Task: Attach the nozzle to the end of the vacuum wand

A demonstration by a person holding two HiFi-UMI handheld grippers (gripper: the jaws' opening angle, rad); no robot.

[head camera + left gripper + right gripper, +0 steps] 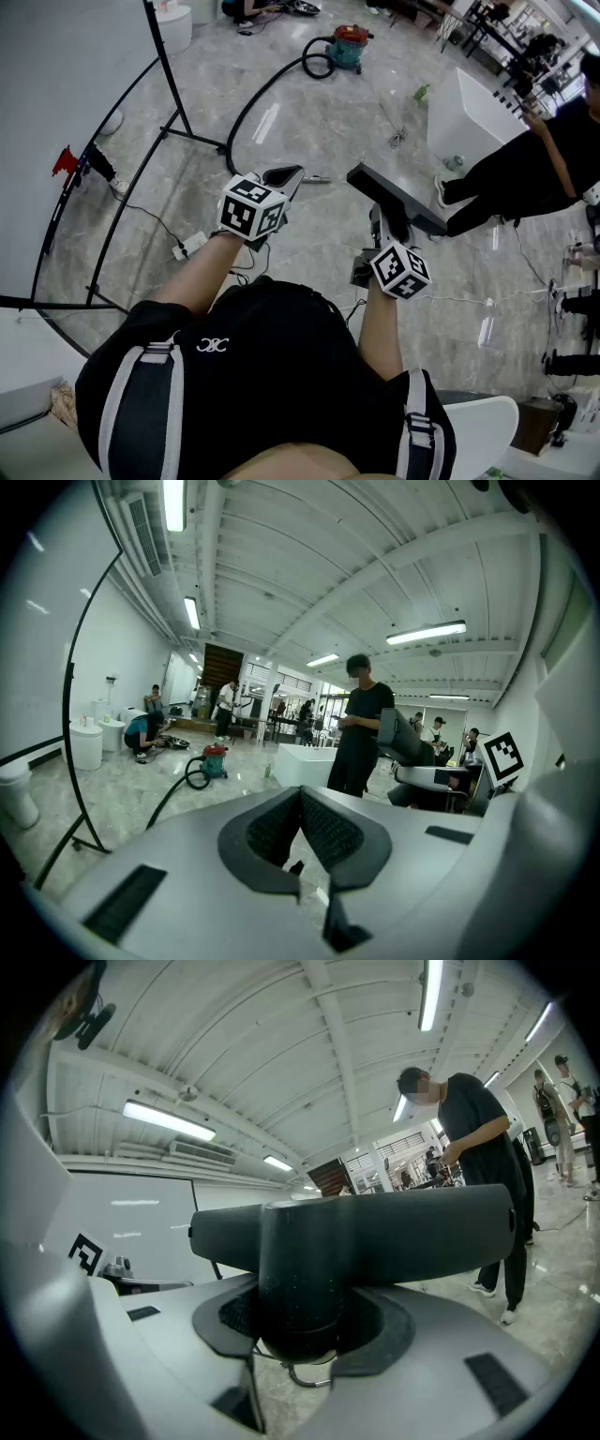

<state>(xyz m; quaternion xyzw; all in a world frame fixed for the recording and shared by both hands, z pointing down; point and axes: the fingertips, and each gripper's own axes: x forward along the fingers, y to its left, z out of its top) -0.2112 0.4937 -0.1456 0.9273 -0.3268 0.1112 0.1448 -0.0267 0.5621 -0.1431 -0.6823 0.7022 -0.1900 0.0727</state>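
My right gripper (382, 228) is shut on the neck of a black T-shaped floor nozzle (398, 199), held above the marble floor with its wide head pointing away from me. In the right gripper view the round neck (300, 1279) sits between the pads and the head bar (375, 1232) spans the picture. My left gripper (284, 176) is shut with nothing between its fingers; its pads (328, 832) meet. A short metal wand tip (317, 178) shows on the floor just past the left gripper; the rest is hidden under it.
A red and green vacuum cleaner (352, 45) stands far off, its black hose (251, 105) curving toward me. A backdrop stand (169, 75) is at the left. A white tub (469, 112) and a person in black (525, 178) are at the right. A power strip (187, 247) lies near my left arm.
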